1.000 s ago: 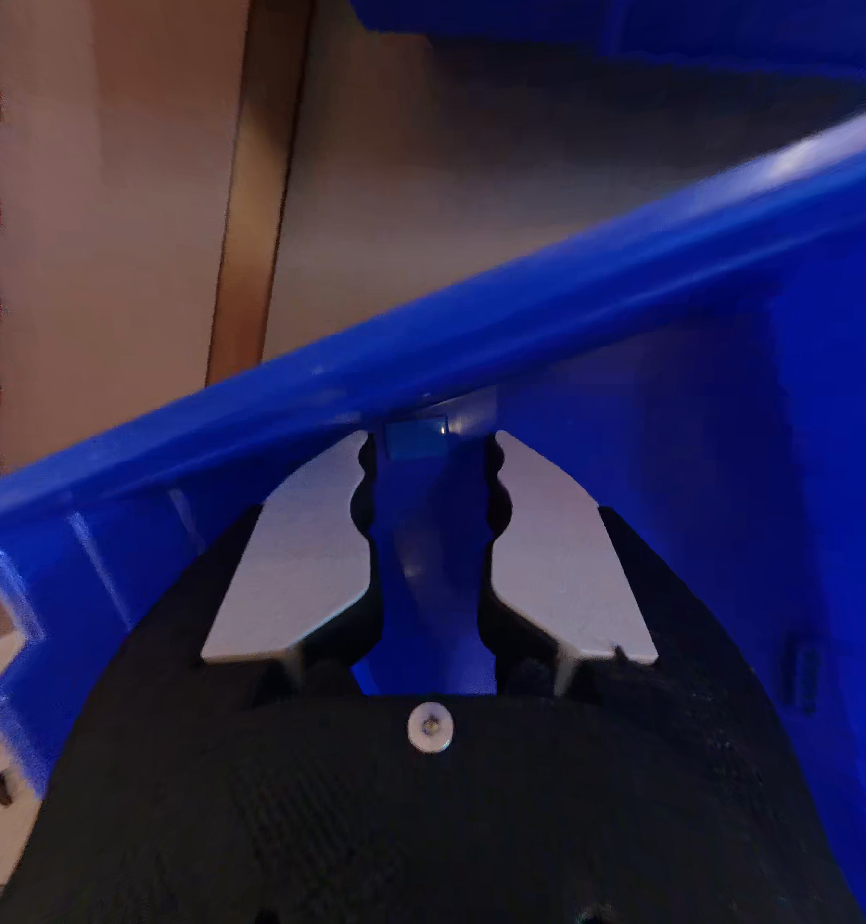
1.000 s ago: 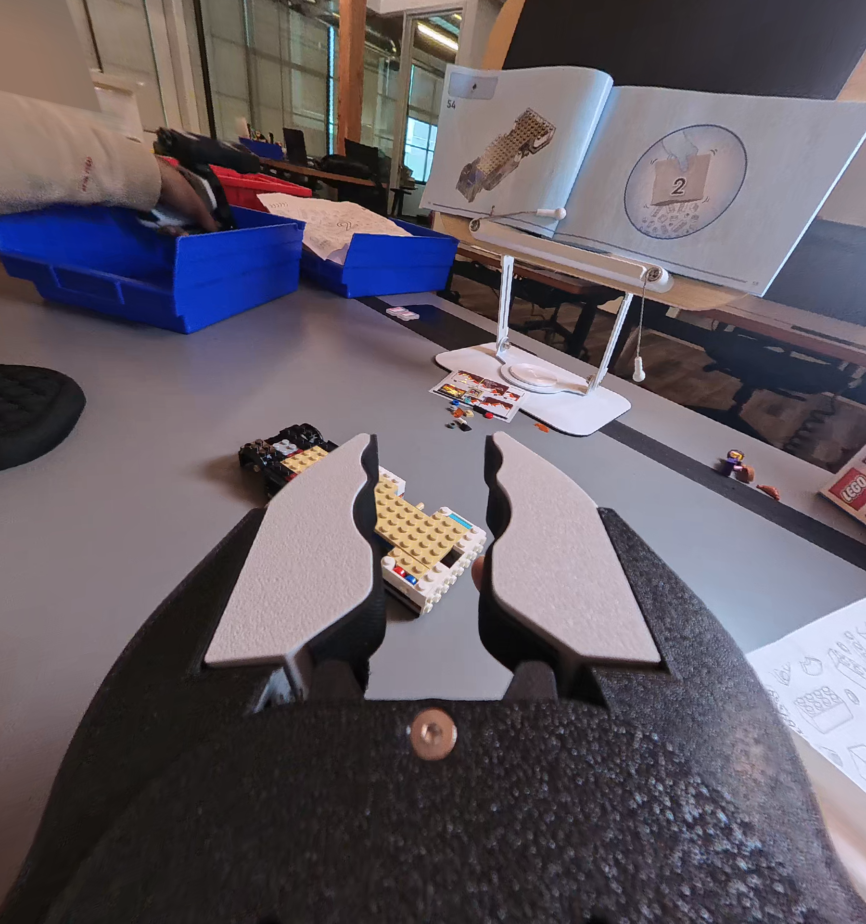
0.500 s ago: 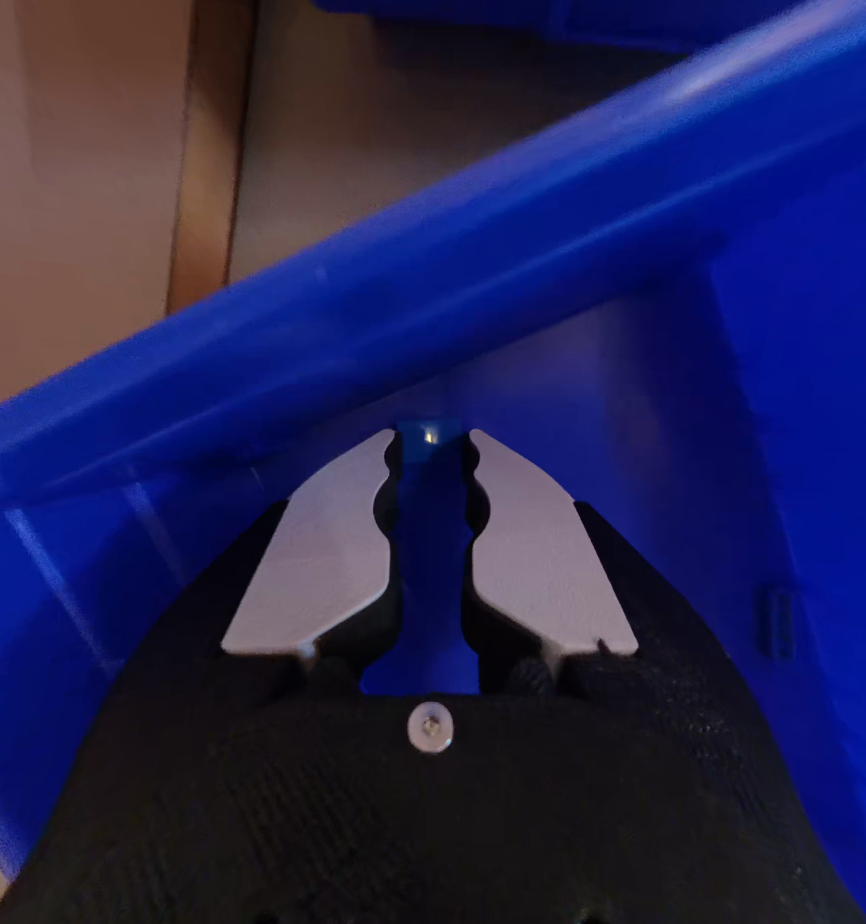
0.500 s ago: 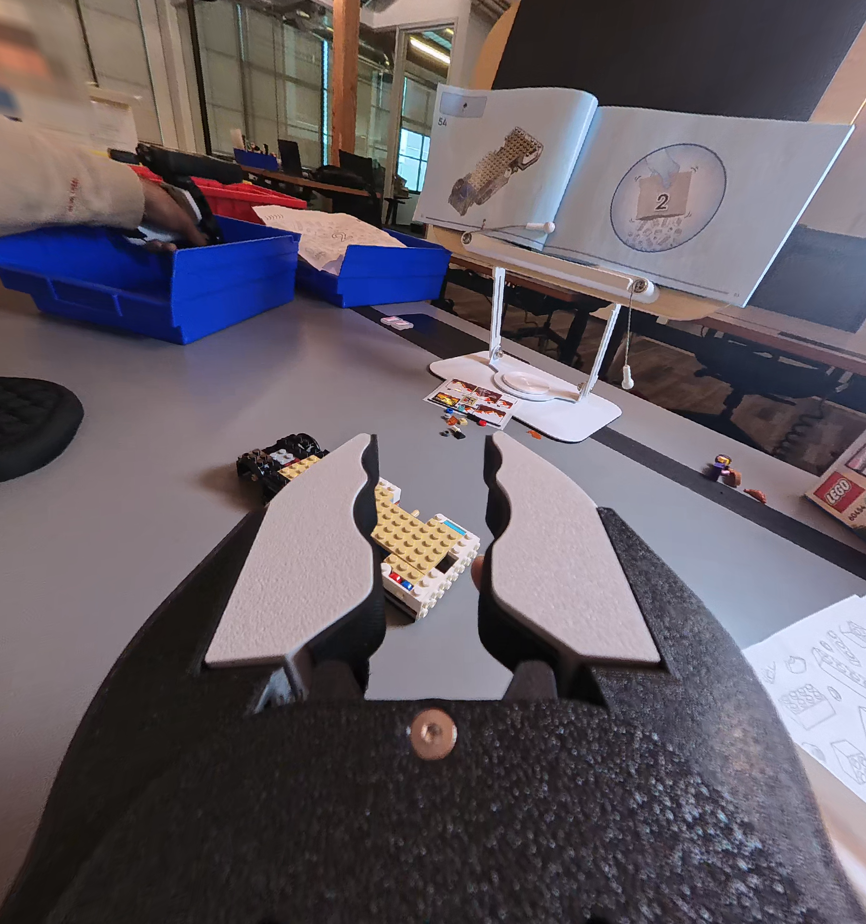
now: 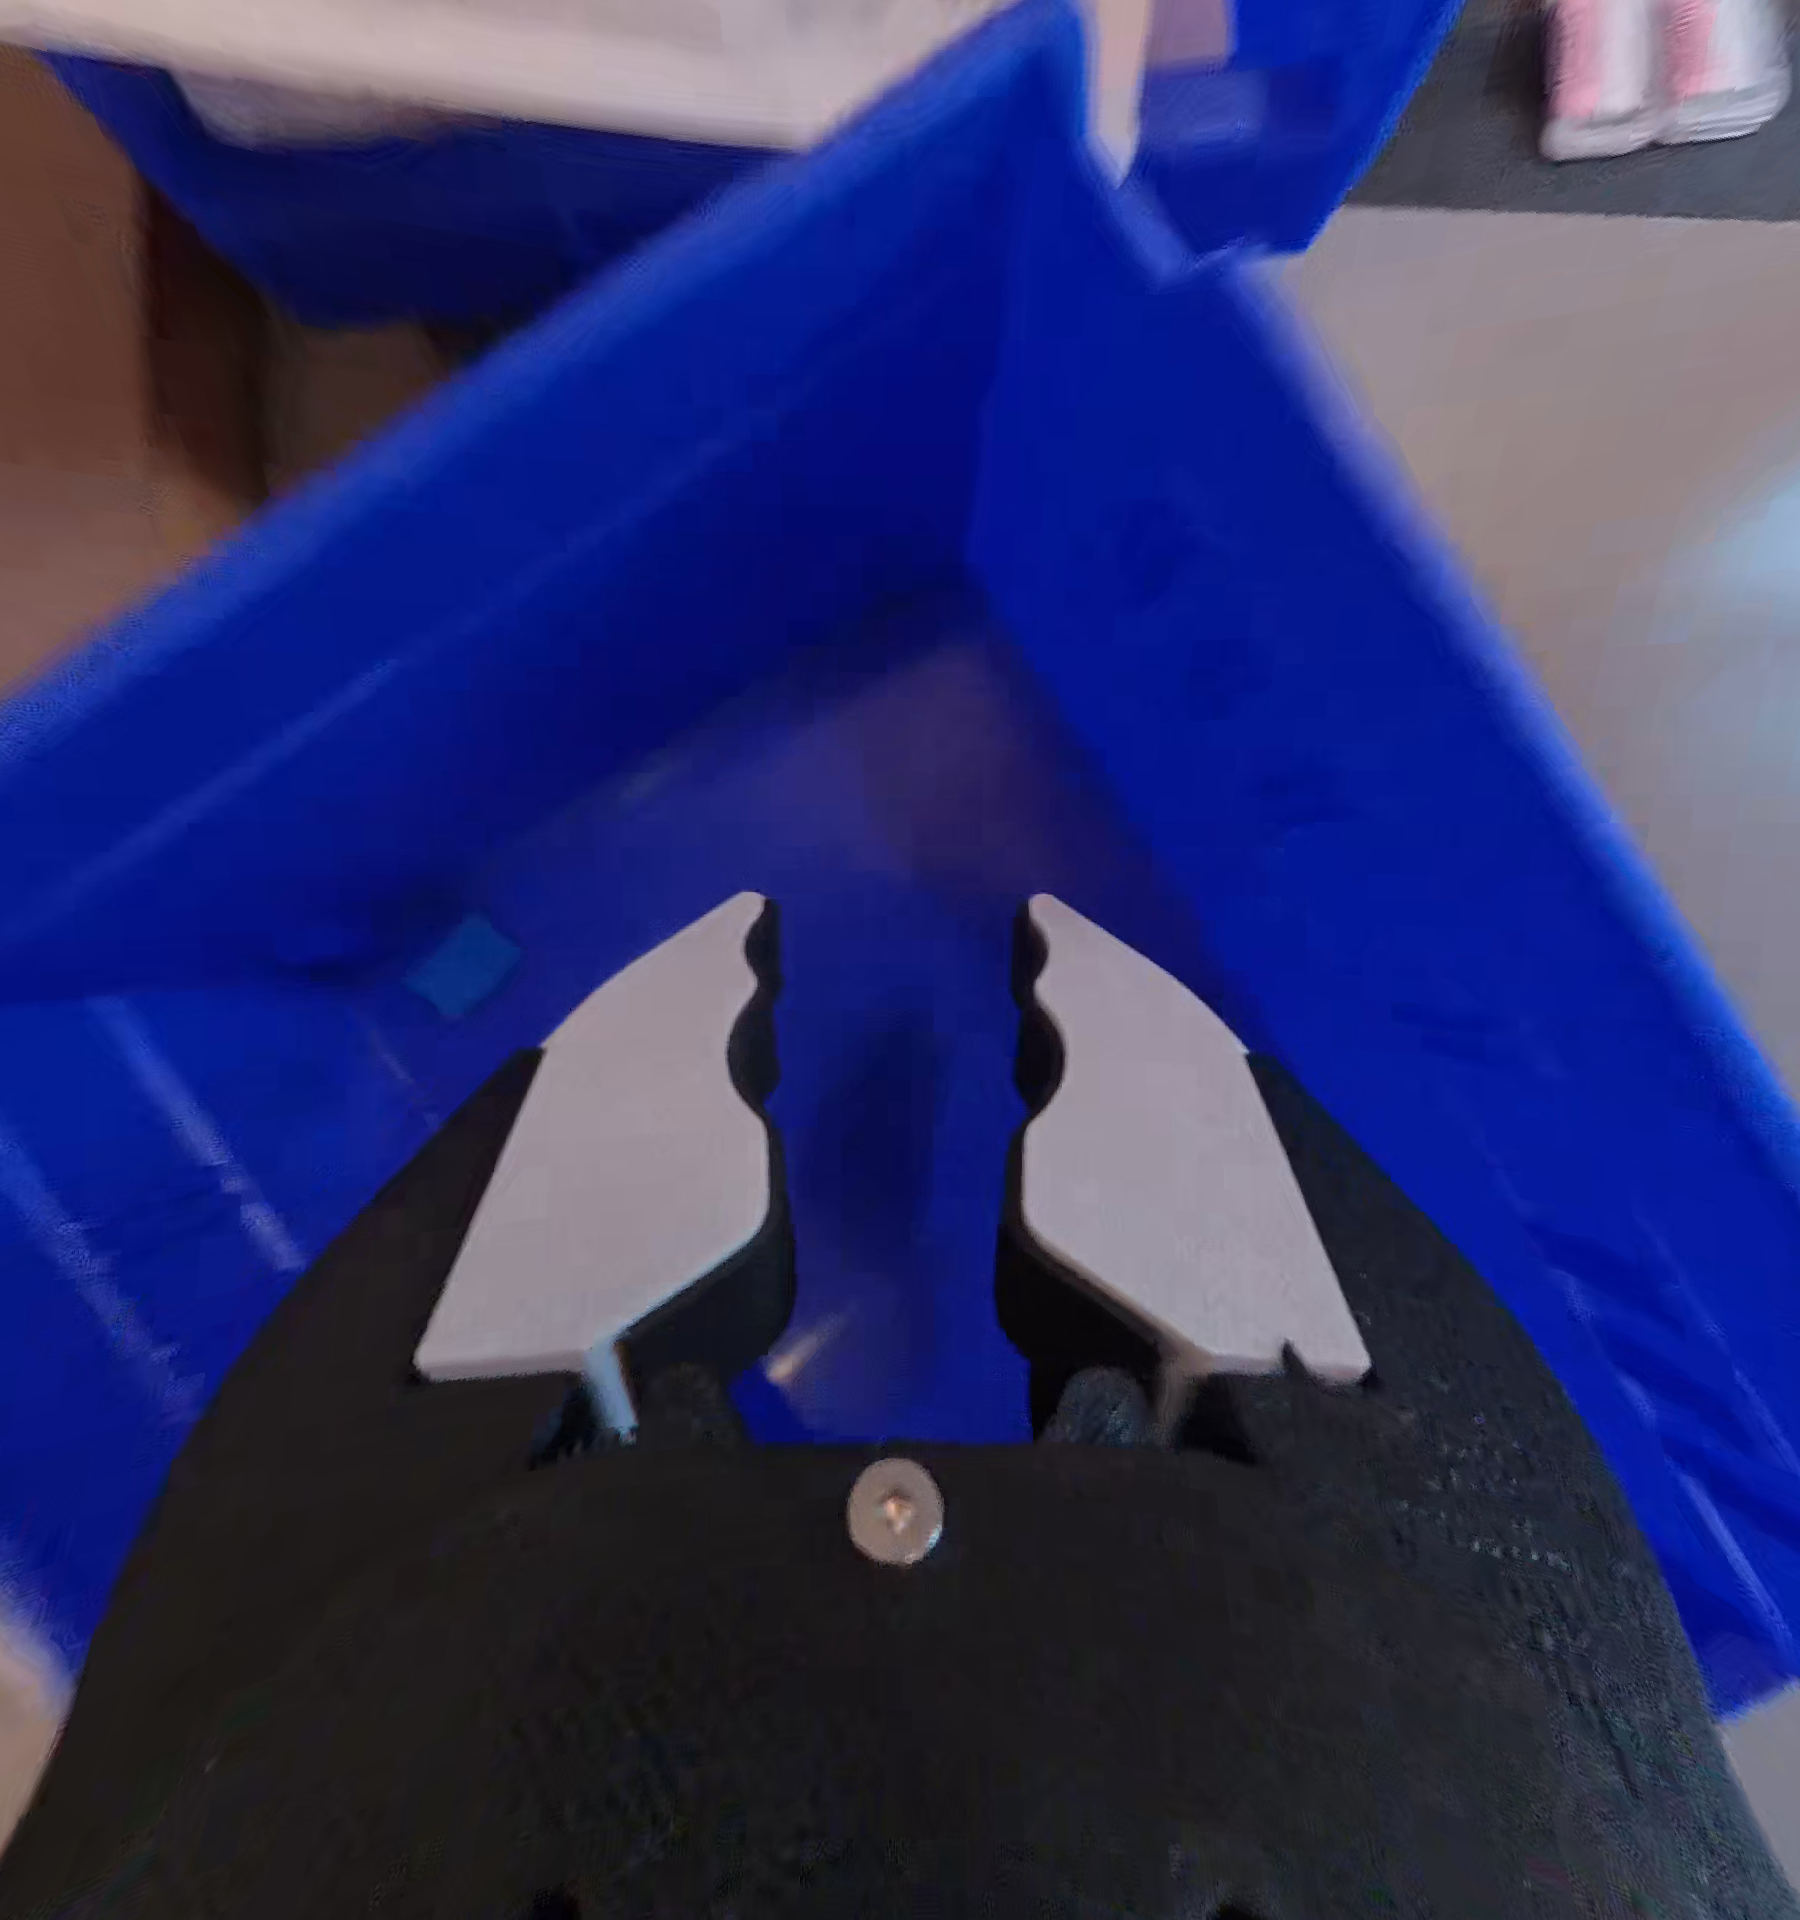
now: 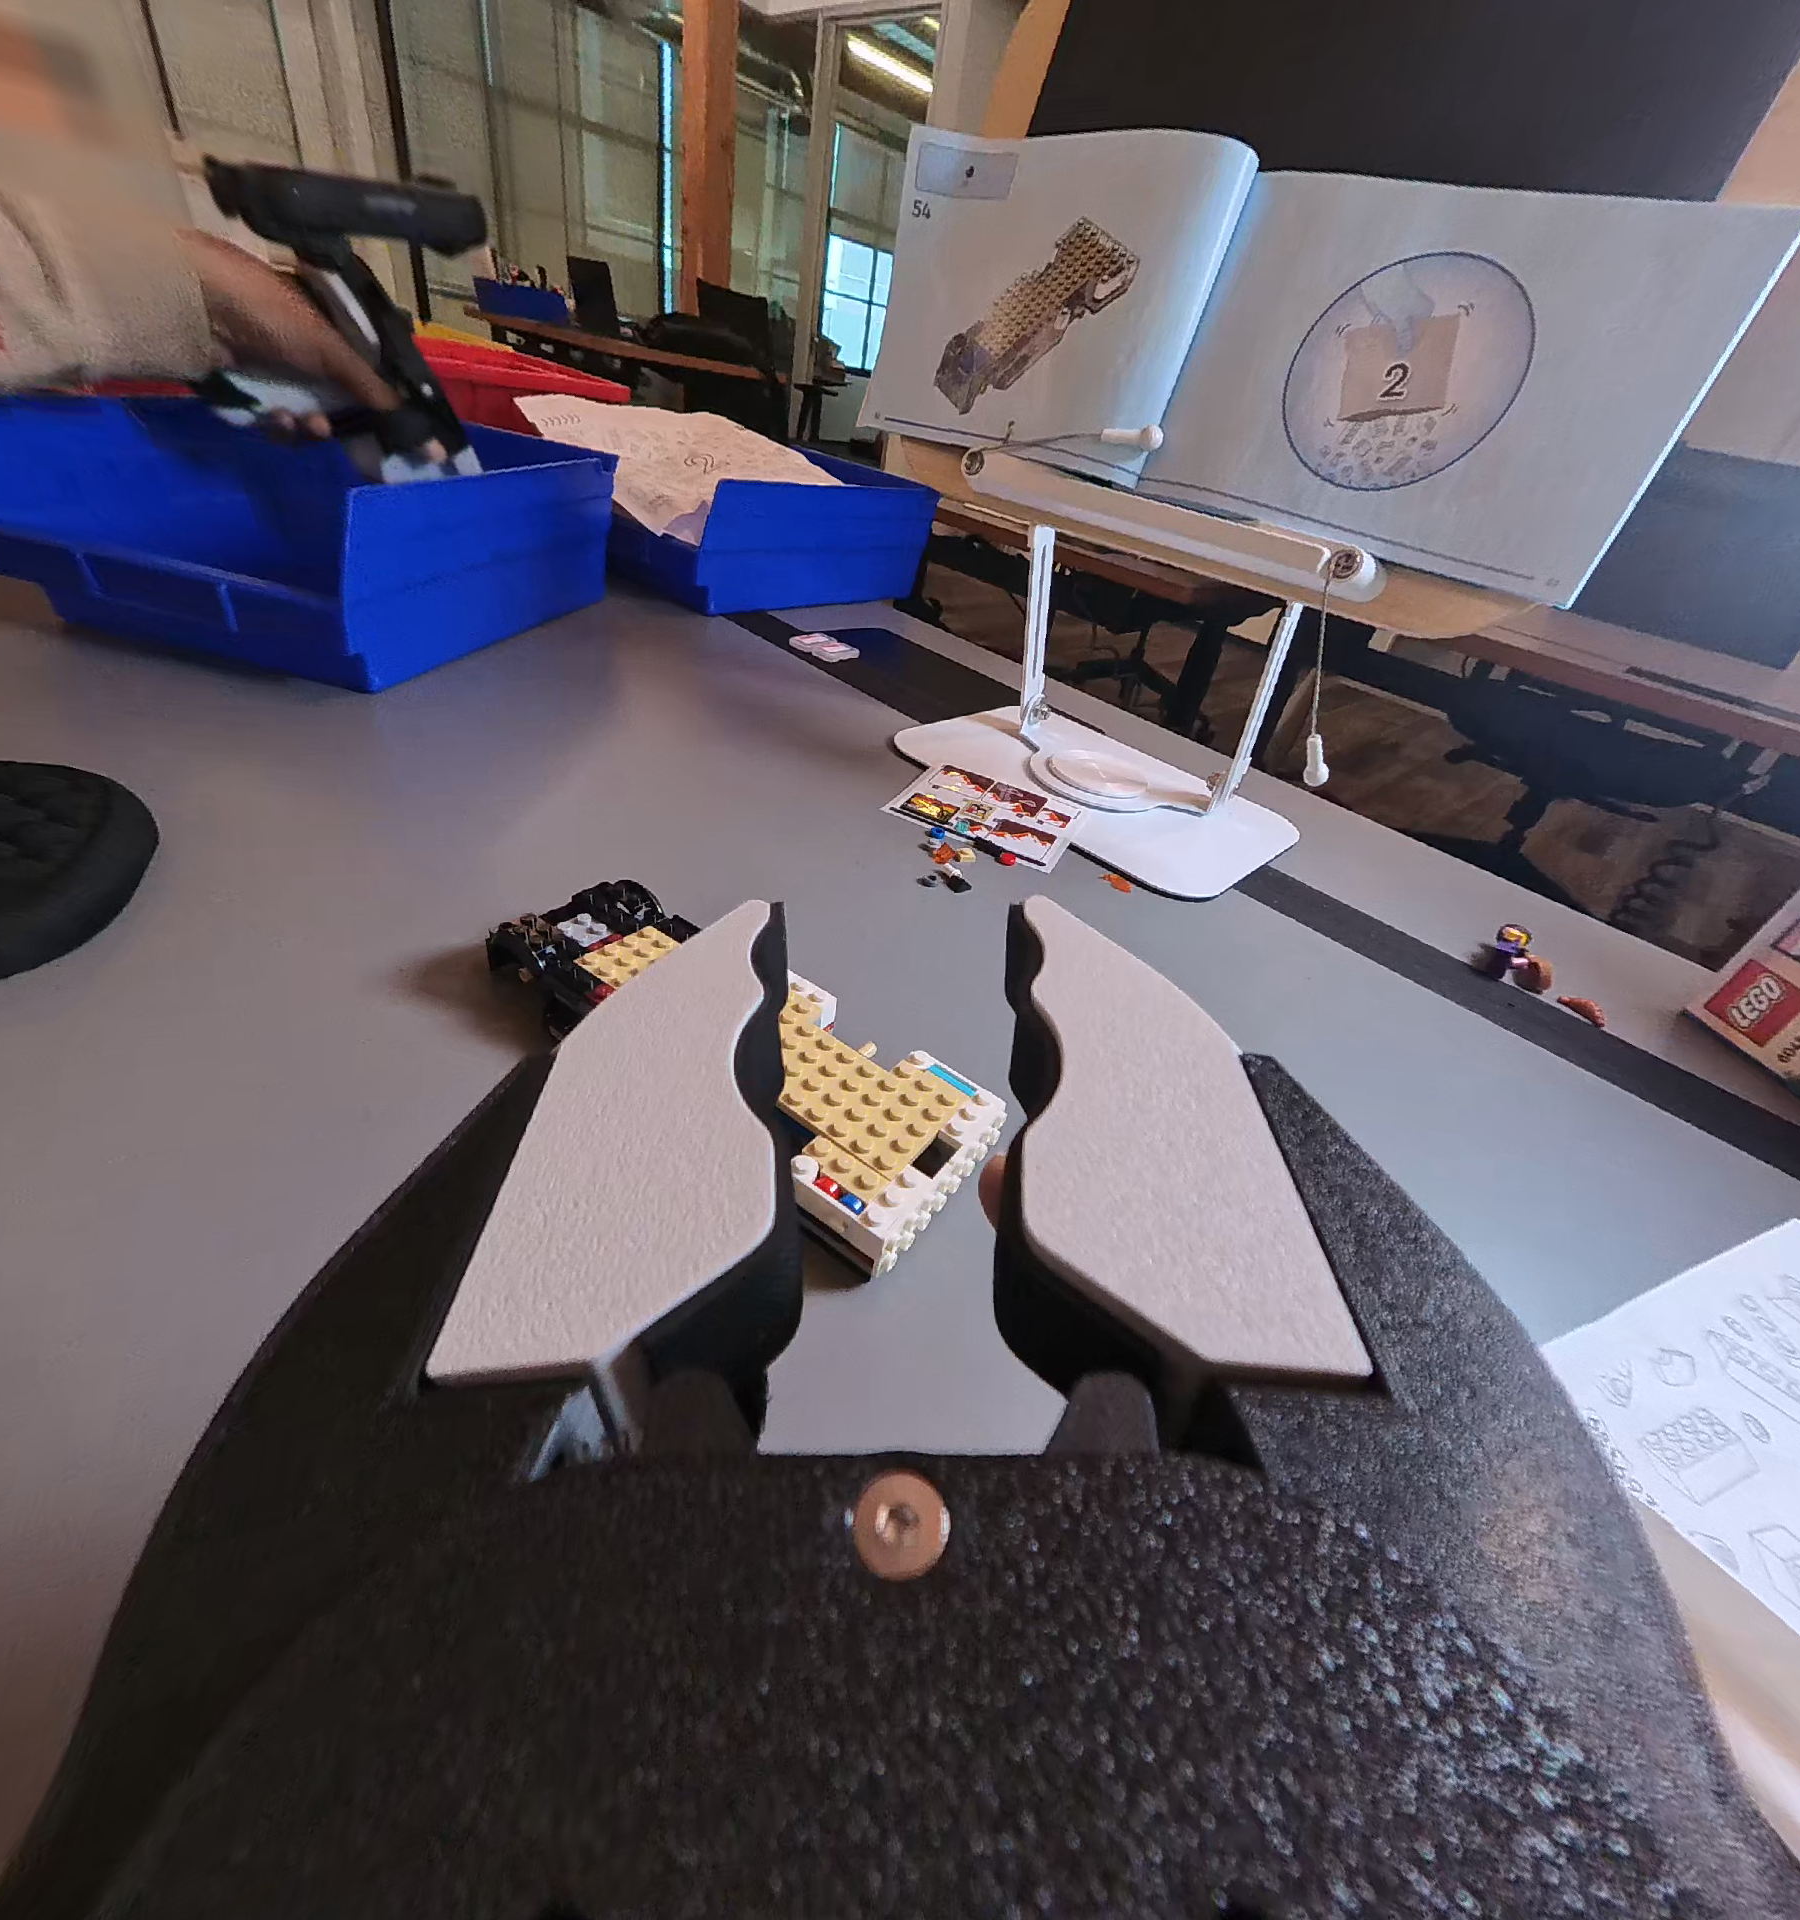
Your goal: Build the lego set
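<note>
While my left fingers hang spread and bare inside a blurred blue bin, apparently near a small blue piece, my right fingers stand spread above the brick model on the grey surface.

Tall windows (daylit) behind a wooden post, desks beyond.

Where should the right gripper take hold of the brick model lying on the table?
Probably across the white and tan near end, from above: it lies flat, its long body runs away to the left, and the open right gripper hangs over it. The black far end looks knobbly.
</note>
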Demonstrator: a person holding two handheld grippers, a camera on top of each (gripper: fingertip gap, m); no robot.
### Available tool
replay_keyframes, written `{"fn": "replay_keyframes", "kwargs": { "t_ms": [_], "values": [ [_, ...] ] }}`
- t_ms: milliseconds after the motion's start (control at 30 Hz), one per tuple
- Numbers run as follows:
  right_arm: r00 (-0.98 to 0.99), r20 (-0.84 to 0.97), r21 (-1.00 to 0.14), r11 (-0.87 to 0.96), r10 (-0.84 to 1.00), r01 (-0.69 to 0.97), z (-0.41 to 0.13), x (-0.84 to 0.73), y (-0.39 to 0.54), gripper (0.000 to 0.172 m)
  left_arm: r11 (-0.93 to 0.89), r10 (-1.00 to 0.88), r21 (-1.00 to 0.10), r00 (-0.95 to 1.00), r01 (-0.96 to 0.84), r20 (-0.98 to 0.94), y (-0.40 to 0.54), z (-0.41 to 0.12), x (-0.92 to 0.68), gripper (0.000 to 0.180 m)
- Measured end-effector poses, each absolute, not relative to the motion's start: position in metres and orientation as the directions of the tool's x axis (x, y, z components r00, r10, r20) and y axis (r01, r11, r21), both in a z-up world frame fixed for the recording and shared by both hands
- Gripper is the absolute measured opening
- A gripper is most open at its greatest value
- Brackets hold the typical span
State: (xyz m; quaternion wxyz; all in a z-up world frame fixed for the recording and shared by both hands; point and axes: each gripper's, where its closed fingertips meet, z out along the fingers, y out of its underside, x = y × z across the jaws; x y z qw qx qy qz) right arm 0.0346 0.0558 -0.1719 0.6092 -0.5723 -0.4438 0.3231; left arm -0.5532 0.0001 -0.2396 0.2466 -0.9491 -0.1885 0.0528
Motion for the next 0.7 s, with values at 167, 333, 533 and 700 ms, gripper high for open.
{"fn": "replay_keyframes", "kwargs": {
  "t_ms": [167,333,533,700],
  "values": [
    [0.395,0.178,-0.981,0.132,0.901,0.140,-0.179,0.033,0.056,0.040,-0.781,0.500,-0.427,0.866,0.456,0.011,-0.009,-0.287,-0.573,0.063],
    [0.391,0.167,-0.982,0.118,0.905,0.146,-0.182,0.032,0.057,0.040,-0.760,0.549,-0.409,0.836,0.505,0.014,-0.016,-0.286,-0.594,0.052],
    [0.390,0.131,-0.987,0.083,0.911,0.138,-0.185,0.033,0.061,0.040,-0.734,0.581,-0.439,0.814,0.518,-0.011,-0.021,-0.277,-0.616,0.044],
    [0.385,0.115,-0.988,0.063,0.916,0.144,-0.189,0.031,0.063,0.040,-0.749,0.607,-0.401,0.789,0.527,-0.096,-0.032,-0.274,-0.633,0.045]
  ]
}}
